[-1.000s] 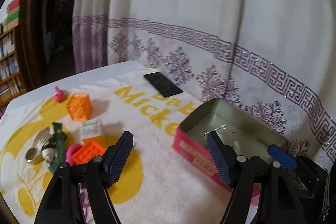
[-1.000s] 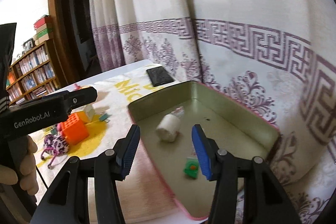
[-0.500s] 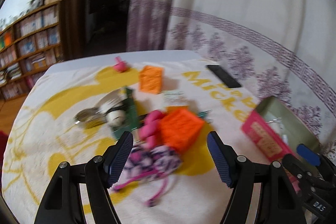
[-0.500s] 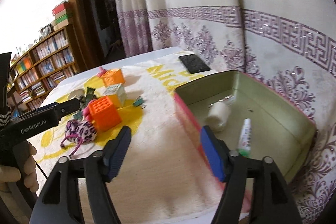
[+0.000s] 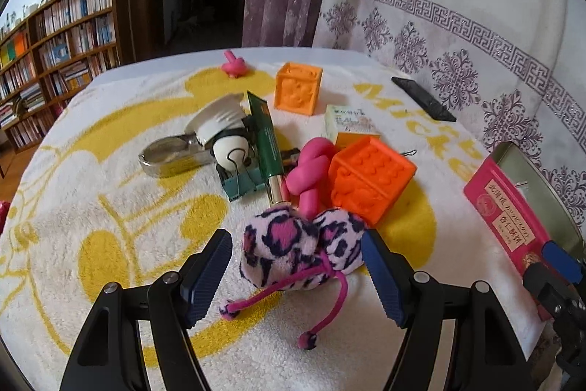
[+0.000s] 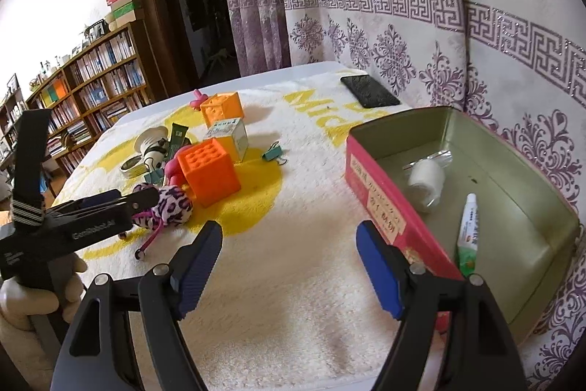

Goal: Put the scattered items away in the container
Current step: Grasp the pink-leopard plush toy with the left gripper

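1. Down low, left gripper (image 5: 296, 275) unclenched, straddling fuzzy pink leopard-print pouch (image 5: 300, 253), pads clear of it.
2. Right gripper (image 6: 289, 266) released, empty, over bare towel (image 6: 293, 299) beside pink-walled tin box (image 6: 377, 204).

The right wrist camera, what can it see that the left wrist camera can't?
Only the right wrist view shows inside the tin: a white roll and a small tube. It also shows the open right gripper over bare towel.

Only the left wrist view shows the open left gripper straddling the leopard plush.

Both show the plush, orange cubes and phone.
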### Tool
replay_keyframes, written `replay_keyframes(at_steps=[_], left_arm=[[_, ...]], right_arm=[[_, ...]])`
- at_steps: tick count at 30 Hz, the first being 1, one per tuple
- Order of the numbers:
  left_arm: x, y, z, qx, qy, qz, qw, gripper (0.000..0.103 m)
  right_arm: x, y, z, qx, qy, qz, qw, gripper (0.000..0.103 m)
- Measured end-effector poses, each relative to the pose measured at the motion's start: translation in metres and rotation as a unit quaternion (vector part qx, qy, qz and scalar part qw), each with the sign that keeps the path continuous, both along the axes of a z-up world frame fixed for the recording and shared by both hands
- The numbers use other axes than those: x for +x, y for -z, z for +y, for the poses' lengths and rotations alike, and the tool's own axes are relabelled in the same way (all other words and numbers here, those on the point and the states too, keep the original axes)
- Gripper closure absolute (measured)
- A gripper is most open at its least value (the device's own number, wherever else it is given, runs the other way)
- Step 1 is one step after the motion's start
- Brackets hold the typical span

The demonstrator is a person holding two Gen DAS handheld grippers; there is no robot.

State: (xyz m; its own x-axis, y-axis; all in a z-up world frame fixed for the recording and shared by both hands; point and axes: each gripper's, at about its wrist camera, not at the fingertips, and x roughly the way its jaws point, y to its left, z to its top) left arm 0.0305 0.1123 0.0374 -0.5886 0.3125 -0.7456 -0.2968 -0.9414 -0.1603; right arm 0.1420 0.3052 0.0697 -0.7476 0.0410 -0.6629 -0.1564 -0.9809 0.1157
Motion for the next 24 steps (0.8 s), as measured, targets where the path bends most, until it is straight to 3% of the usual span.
replay_keyframes(at_steps=[6, 8, 14, 19, 21, 22, 24], left_arm=[[-0.006, 0.005, 0.013, -0.010, 0.014, -0.007, 0.9998, 0.028], [-0.008, 0.007, 0.015, -0.012, 0.016, -0.005, 0.9998, 0.021], [-0.015, 0.015, 0.020, -0.022, 0.014, -0.007, 0.9996, 0.017], [-0.024, 0.027, 0.018, 0.005, 0.022, -0.038, 0.9990, 0.017], [-0.026, 0.028, 0.013, 0.024, 0.022, -0.044, 0.9985, 0.021], [-0.025, 0.027, 0.012, 0.029, 0.023, -0.045, 0.9983, 0.029], [-0.023, 0.026, 0.010, 0.034, 0.030, -0.044, 0.9980, 0.035]], right_arm=[[-0.004, 0.007, 0.001, -0.009, -0.008, -0.008, 1.000, 0.024], [-0.006, 0.008, 0.001, -0.011, -0.011, -0.009, 1.000, 0.024], [-0.014, 0.011, 0.000, -0.014, -0.023, -0.012, 1.000, 0.024], [-0.023, 0.011, -0.002, -0.018, -0.030, -0.013, 0.999, 0.023], [-0.028, 0.011, -0.003, -0.025, -0.035, -0.015, 0.999, 0.023], [-0.031, 0.012, -0.003, -0.030, -0.037, -0.017, 0.999, 0.023], [-0.038, 0.013, -0.003, -0.043, -0.040, -0.023, 0.998, 0.023]])
